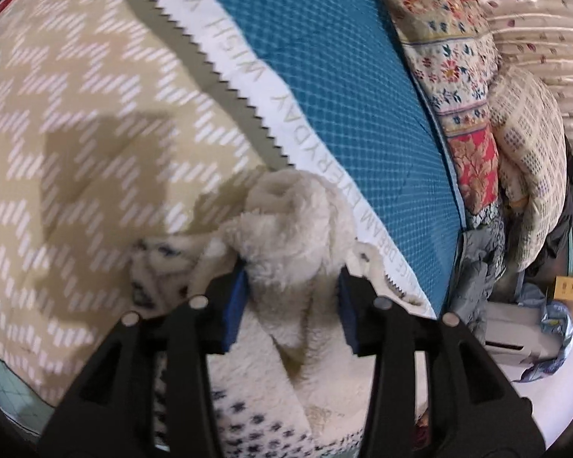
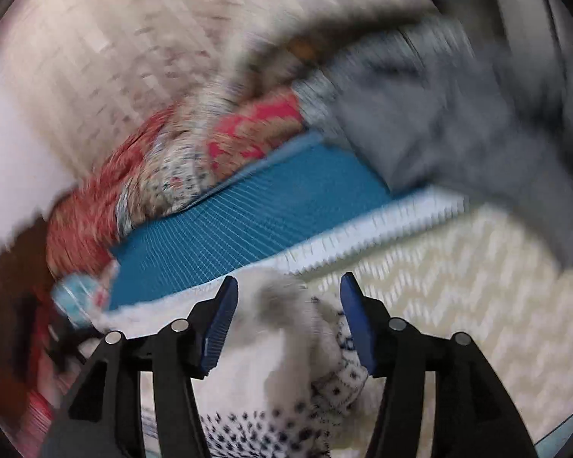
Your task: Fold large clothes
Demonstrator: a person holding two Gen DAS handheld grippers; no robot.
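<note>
Black gripper arms with blue pads fill the bottom of each wrist view, and between both pairs lies the same garment, a cream fleece jacket (image 1: 286, 229) with a dark speckled knit pattern on its outer face.

In the left wrist view the left gripper (image 1: 292, 290) stands partly open, at a middling width. A bunched roll of the jacket's fleecy lining rises between its pads (image 1: 235, 301); the fleece touches or nearly touches both pads, but whether they press on it cannot be told. The roll's long axis runs straight away from the camera, its rounded end pointing toward the white zigzag-edged band (image 1: 244, 76) of the bedding. A zipper edge of the jacket shows just beside the right-hand pad.

The jacket lies on a beige cover with white dashed chevrons (image 1: 76, 114), which meets that white lettered band. Beyond the band is a teal quilted blanket (image 1: 343, 95), and past the blanket a heap of floral patchwork quilts (image 1: 450, 68).

The right wrist view is heavily motion-blurred. The right gripper (image 2: 288, 316) is open about halfway, with clear gaps at both pads; a fold of the jacket (image 2: 298, 343) sits loose between them, its speckled side turned toward the right pad. Grey cloth (image 2: 458, 122) lies beyond the band on that side.
</note>
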